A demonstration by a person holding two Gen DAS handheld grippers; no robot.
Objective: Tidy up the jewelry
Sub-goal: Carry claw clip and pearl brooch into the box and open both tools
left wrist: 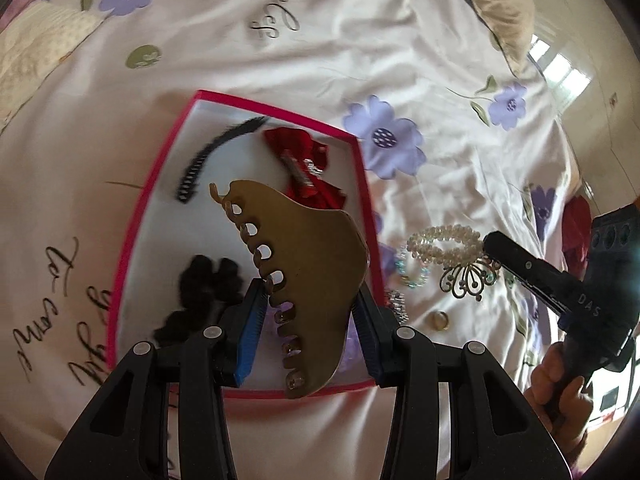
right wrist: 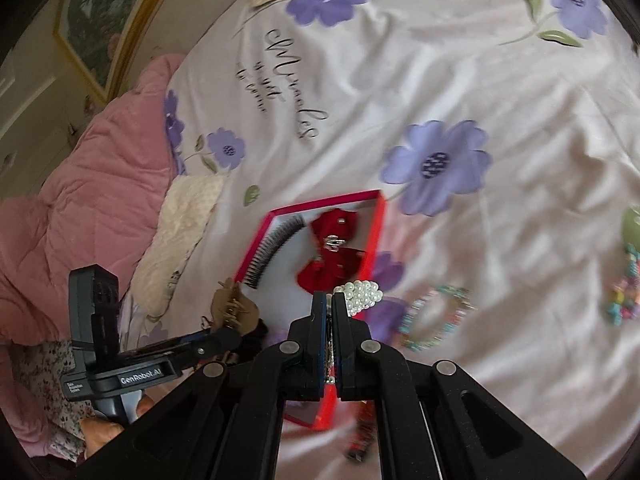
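Bed with white floral bedspread (left wrist: 440,80) serves as work surface. Nearest, left tool (left wrist: 310,300) is clamped on a tan claw clip (left wrist: 304,256), held over the red-rimmed box (left wrist: 276,110). Already boxed: black scrunchie (left wrist: 200,292), black comb (left wrist: 216,152), red bow clip (left wrist: 308,168). Right tool (right wrist: 329,308) is pinched on a pearl hair piece (right wrist: 362,294) at the box edge; whether it is lifted cannot be told. Left on the bedspread: beaded bracelet (right wrist: 436,318), colourful bead string (right wrist: 626,292), filigree clip (left wrist: 468,280), gold ring (left wrist: 438,320), a small rhinestone piece (left wrist: 396,300). Judged roughly halfway.

Legible: "GenRobot.AI" on the left tool body, "DAS" on the right. Bedspread script is partly read as "Miracles", "to come".
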